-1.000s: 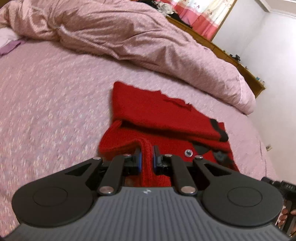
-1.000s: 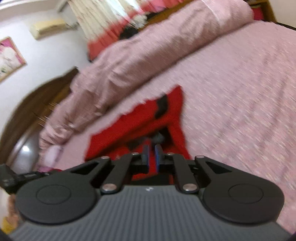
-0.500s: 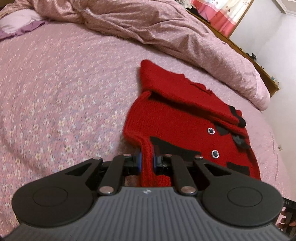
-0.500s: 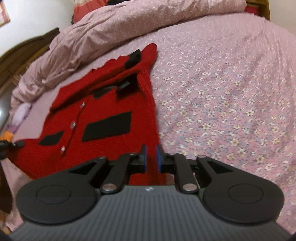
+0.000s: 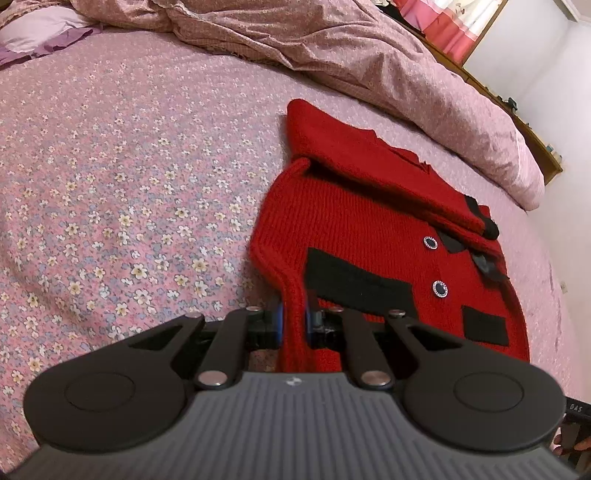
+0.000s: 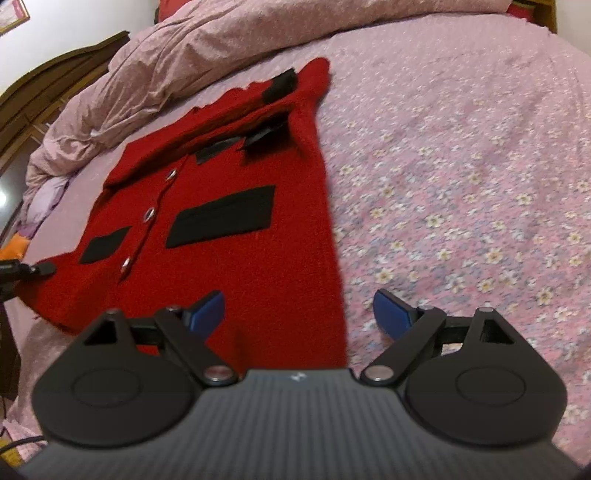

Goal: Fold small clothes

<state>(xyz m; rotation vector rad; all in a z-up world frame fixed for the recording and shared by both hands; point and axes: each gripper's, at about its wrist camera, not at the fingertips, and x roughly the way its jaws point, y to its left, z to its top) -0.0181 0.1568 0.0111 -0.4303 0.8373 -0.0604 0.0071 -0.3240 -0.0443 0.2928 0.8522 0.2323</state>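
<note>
A red knitted cardigan with black patches and round buttons lies spread on the flower-printed bed sheet, in the right half of the left wrist view and the left-centre of the right wrist view. Its upper part is folded over along the far edge.

The left tool is clamped together on a ribbed edge of the cardigan, which rises in a narrow red ridge between the blue pads at the lower centre of the frame.

The right tool has its jaws opening and stands wide apart; the cardigan's near right edge lies between the blue pads, which do not press on it. The cloth there is blurred, so whether it rests fully flat is hard to say.

A rumpled pink duvet lies along the top of both views, and a lilac pillow sits in the upper left of the left wrist view.
</note>
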